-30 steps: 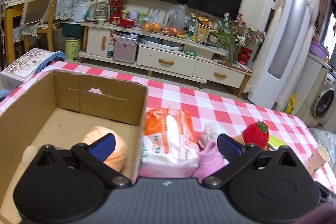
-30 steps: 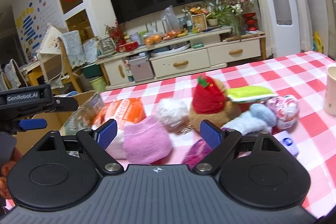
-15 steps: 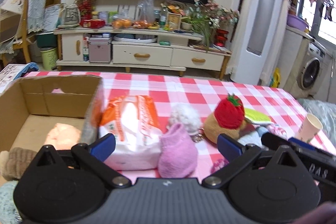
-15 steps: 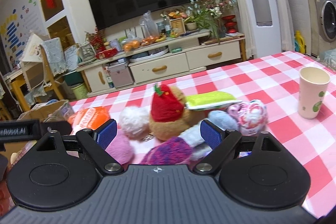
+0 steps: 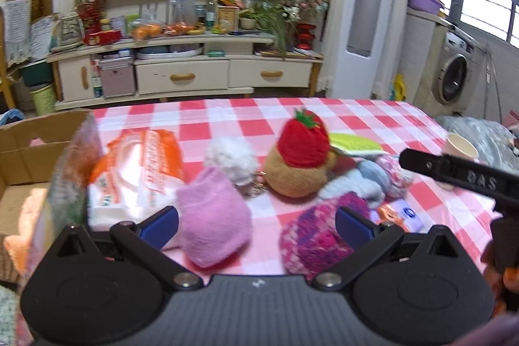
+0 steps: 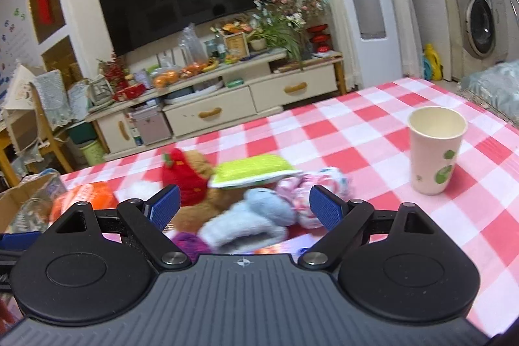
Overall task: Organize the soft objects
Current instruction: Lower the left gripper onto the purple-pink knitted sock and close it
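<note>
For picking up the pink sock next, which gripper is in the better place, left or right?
Left, probably. The left gripper is open, with the pink sock just ahead between its fingers, close to the cardboard box. The right gripper is open too, but faces the light blue sock.

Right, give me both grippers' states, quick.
Left gripper: open, holding nothing, fingers either side of the pink sock.
Right gripper: open, holding nothing.

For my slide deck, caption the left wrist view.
Open left gripper hovers over pink sock and soft toys beside cardboard box.
</note>
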A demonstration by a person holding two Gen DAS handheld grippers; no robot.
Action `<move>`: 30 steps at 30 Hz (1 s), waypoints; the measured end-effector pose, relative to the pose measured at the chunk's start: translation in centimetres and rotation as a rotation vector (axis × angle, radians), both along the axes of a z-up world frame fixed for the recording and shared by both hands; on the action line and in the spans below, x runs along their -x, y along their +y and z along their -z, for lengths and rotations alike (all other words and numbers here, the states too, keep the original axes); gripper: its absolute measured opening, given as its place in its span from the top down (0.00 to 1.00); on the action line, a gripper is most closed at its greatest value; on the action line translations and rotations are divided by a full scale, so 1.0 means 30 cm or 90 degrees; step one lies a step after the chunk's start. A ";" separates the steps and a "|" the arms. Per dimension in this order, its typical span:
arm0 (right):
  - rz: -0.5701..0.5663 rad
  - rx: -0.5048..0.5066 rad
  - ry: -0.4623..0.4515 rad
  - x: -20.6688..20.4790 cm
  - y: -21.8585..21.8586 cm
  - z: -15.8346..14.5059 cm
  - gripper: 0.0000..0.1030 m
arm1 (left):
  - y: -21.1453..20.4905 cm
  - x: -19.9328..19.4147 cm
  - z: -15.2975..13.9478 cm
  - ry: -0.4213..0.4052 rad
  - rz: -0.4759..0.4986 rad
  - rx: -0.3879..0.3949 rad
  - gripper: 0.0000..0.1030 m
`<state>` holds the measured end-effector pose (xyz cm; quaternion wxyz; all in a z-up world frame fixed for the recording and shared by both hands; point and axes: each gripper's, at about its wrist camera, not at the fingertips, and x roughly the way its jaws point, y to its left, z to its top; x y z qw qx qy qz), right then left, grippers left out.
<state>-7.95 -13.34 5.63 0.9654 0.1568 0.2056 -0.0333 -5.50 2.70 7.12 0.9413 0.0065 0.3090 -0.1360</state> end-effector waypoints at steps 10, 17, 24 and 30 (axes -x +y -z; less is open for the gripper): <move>-0.009 -0.045 0.074 -0.032 -0.022 0.074 0.00 | -0.130 0.002 0.068 0.016 0.078 -0.041 0.01; -0.064 -0.043 0.098 -0.046 -0.004 0.083 0.00 | -0.200 -0.018 0.115 0.009 0.104 -0.110 0.01; -0.106 -0.039 0.132 -0.060 -0.026 0.113 0.00 | -0.229 -0.053 0.133 0.006 0.104 -0.123 0.01; -0.136 -0.002 0.148 -0.067 -0.015 0.137 0.00 | -0.245 -0.076 0.152 0.000 0.106 -0.134 0.02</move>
